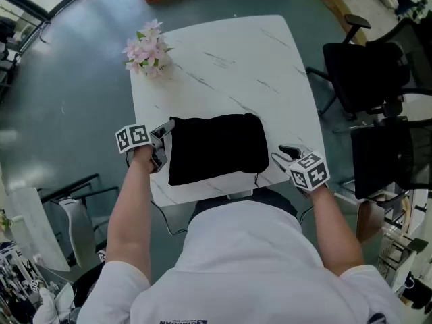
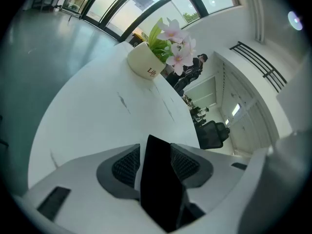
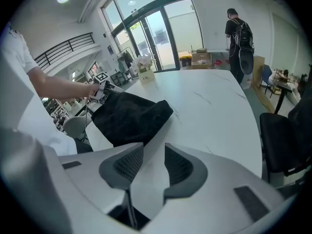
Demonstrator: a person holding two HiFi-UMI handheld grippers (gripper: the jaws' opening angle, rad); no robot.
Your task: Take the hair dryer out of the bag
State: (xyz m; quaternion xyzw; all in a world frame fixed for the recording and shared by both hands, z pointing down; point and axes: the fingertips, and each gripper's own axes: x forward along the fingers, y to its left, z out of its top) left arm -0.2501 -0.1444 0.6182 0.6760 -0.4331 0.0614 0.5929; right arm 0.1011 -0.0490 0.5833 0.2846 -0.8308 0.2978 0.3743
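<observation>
A black fabric bag [image 1: 216, 147] lies closed on the near part of the white marble table [image 1: 229, 59]; no hair dryer shows. My left gripper [image 1: 160, 147] is at the bag's left edge. In the left gripper view its jaws [image 2: 155, 155] stand wide, with a flap of the bag [image 2: 161, 179] upright between the pads and a thin gap on one side. My right gripper [image 1: 287, 155] hovers off the bag's right front corner, open, with only tabletop between the jaws [image 3: 153, 152]. The bag [image 3: 129, 118] lies ahead and to its left. A thin dark cord [image 1: 256, 181] hangs near the bag's front right corner.
A pot of pink flowers [image 1: 148, 52] stands at the table's far left corner. Two black office chairs [image 1: 364, 79] [image 1: 388, 157] stand to the right of the table, a white chair [image 1: 74, 208] to its near left. A person with a backpack [image 3: 239, 38] stands beyond the table's far end.
</observation>
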